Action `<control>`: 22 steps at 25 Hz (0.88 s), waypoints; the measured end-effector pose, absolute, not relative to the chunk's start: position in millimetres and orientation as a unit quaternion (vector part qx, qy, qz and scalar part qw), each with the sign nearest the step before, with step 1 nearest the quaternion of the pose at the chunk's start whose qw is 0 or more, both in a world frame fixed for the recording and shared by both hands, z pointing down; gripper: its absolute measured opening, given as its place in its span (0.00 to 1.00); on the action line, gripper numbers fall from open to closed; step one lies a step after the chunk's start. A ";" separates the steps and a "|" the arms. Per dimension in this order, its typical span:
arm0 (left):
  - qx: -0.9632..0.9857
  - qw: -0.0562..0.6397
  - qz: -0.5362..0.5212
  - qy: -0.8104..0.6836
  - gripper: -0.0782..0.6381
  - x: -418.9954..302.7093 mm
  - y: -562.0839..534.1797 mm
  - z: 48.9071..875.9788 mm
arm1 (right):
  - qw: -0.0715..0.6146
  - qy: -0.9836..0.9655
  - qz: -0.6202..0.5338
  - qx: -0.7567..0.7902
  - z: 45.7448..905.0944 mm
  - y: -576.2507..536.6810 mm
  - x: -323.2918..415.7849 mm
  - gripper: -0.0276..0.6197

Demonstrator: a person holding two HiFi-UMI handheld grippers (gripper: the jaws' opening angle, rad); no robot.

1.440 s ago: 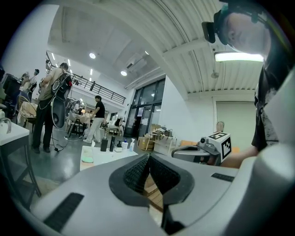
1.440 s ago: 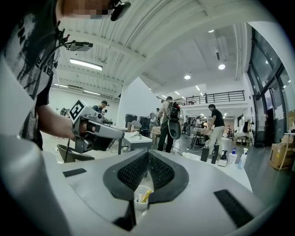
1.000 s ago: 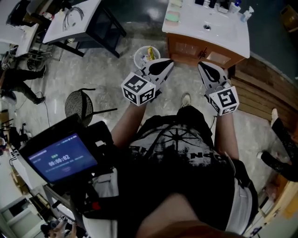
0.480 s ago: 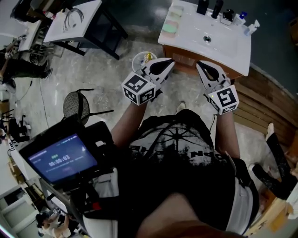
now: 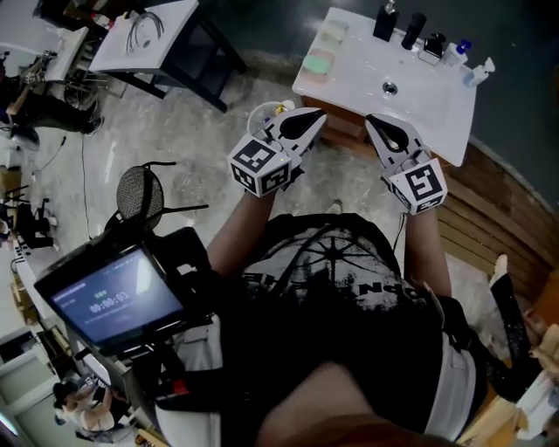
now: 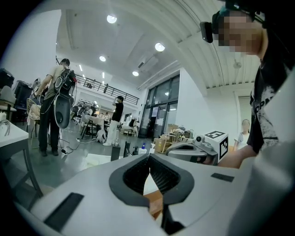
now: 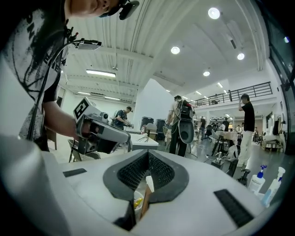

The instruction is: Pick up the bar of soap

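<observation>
A pale green bar of soap [image 5: 319, 63] lies at the left end of the white sink counter [image 5: 437, 105], with a paler bar [image 5: 333, 33] just behind it. My left gripper [image 5: 316, 118] is shut and empty, held in the air just short of the counter's near edge, below the green bar. My right gripper [image 5: 376, 122] is shut and empty too, in front of the basin [image 5: 389, 87]. In the left gripper view the left gripper [image 6: 149, 159] has its jaws together, as has the right gripper [image 7: 148, 154] in its own view. No soap shows in either gripper view.
Dark bottles [image 5: 398, 26] and spray bottles [image 5: 467, 61] stand along the counter's back. A white bin [image 5: 266, 109] with something yellow in it sits on the floor under the left gripper. A black mesh stool [image 5: 140, 194] stands at the left. Wooden planks [image 5: 489, 218] lie at the right.
The sink counter has come lower in the head view and closer to both grippers. Both grippers stay shut and side by side.
</observation>
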State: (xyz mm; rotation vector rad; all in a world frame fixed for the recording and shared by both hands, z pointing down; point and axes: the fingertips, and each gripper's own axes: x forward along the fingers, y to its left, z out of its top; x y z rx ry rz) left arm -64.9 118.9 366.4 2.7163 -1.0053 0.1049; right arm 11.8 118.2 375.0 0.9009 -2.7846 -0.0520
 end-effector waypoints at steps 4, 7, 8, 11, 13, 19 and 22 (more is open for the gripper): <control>0.927 0.122 0.036 -0.354 0.13 -59.4 109.1 365.5 | 0.107 -0.949 -0.019 0.297 375.9 110.6 18.7 0.07; 0.926 0.123 0.039 -0.355 0.13 -54.1 103.3 368.2 | 0.105 -0.949 -0.018 0.297 378.8 106.1 25.5 0.07; 0.926 0.123 0.040 -0.355 0.13 -52.1 101.4 369.5 | 0.104 -0.949 -0.017 0.298 380.0 104.8 28.1 0.07; 0.926 0.123 0.042 -0.353 0.13 -46.5 98.0 370.7 | 0.104 -0.948 -0.015 0.301 381.7 102.3 34.7 0.07; 0.927 0.123 0.043 -0.352 0.12 -44.5 97.2 369.7 | 0.104 -0.947 -0.013 0.302 381.0 101.7 36.9 0.07; 0.926 0.124 0.042 -0.354 0.13 -43.2 93.1 369.1 | 0.103 -0.948 -0.011 0.302 381.1 98.0 39.6 0.07; 0.925 0.125 0.044 -0.355 0.13 -46.7 93.1 371.5 | 0.102 -0.948 -0.011 0.303 382.0 97.1 37.2 0.07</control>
